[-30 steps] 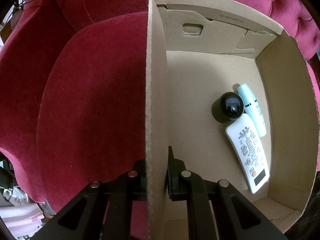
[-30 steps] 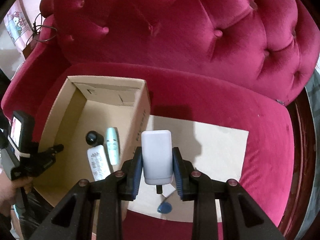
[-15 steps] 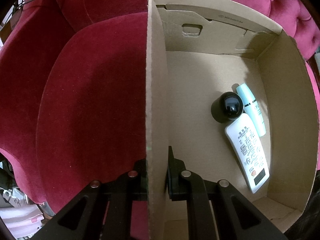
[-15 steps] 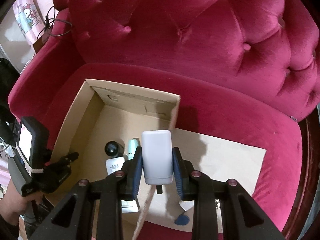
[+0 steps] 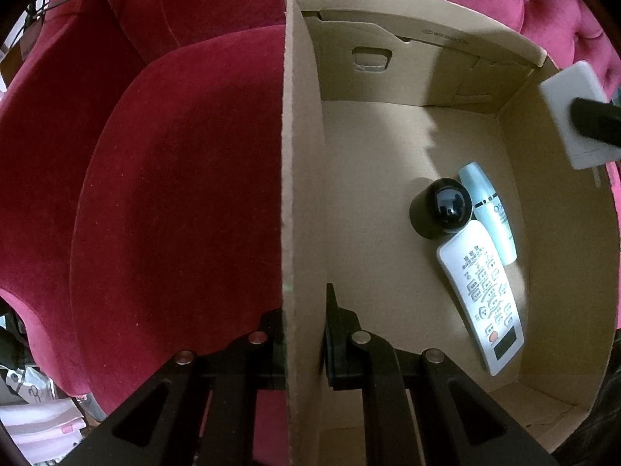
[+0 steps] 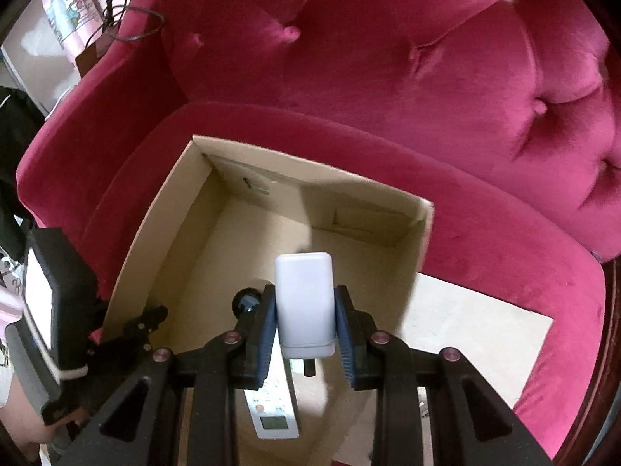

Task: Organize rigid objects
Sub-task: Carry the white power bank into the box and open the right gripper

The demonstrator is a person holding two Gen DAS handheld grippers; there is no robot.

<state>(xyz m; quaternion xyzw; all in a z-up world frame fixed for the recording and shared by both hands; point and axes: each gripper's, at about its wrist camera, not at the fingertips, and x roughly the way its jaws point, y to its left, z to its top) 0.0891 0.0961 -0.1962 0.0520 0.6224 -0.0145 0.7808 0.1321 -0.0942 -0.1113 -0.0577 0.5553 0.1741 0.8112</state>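
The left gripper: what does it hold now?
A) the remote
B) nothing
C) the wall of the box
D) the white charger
C: the left gripper is shut on the side wall of the box, one finger on each side; the remote lies on the box floor, and the charger is in the right gripper.

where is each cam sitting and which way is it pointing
Left wrist: on the left tongs, looking steeply down; they pinch the cardboard box wall, red sofa beside it.
Right wrist: on the right tongs, looking down into the box over the white charger they grip; the person's hand shows at lower left.
Shared: box, charger, remote, black cap, pale tube.
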